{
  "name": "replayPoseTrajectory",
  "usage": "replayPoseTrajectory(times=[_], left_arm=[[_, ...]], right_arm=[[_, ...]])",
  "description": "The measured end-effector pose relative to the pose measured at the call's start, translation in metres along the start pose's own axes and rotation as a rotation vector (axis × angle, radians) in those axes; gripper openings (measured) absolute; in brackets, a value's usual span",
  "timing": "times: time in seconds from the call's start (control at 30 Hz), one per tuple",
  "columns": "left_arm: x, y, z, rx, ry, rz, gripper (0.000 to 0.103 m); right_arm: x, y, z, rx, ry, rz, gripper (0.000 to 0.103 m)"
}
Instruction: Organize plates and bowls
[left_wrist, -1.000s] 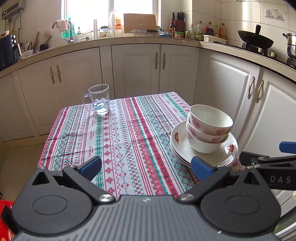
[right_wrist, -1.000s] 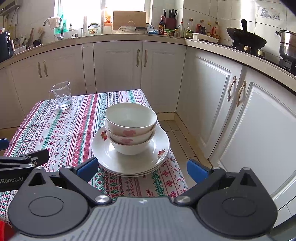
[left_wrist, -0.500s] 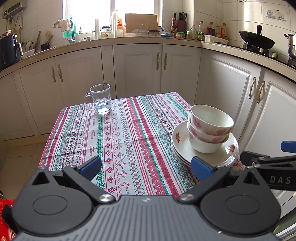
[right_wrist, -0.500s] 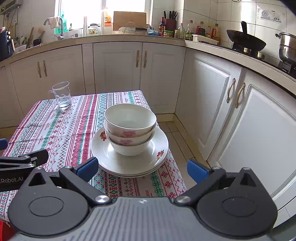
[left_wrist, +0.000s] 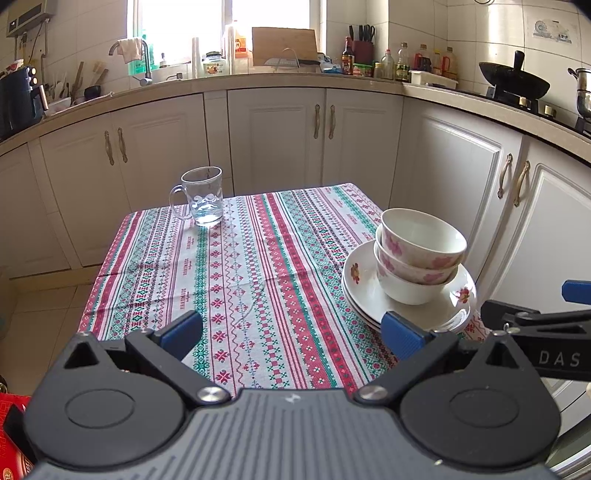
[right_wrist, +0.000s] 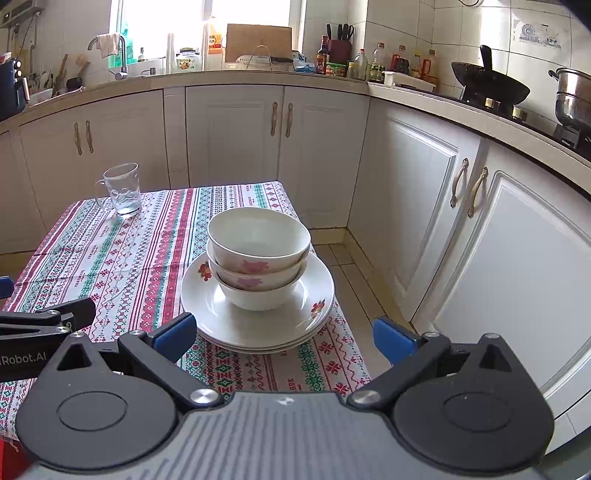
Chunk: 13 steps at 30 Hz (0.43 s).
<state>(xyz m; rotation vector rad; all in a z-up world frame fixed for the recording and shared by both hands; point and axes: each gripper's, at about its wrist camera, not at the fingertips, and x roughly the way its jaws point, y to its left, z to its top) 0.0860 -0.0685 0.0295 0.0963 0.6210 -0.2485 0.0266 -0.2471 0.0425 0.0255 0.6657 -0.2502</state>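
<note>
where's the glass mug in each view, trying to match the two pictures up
Left wrist: glass mug stands upper left of centre, at the far end of the tablecloth.
Right wrist: glass mug sits far left, at the far left corner of the cloth.
Shared landmark: the stack of bowls on plates, right in the left view, centre in the right.

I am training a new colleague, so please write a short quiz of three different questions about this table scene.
1. True or false: the bowls are nested on the stacked plates.
2. How many bowls are in the stack?
3. Which is nearer the plates: A) the glass mug, B) the right tool?

Key: 1 true. 2 three. 3 B; it is open and empty, like the left tool.
</note>
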Motion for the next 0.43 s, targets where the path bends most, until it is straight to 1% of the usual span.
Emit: replayPoseTrajectory(times=[0.43], left_arm=[[-0.001, -0.0001, -0.0007, -0.002, 0.001, 0.003, 0.102]], right_arm=[[-0.0015, -0.0005, -0.0002, -0.002, -0.001, -0.002, 0.103]])
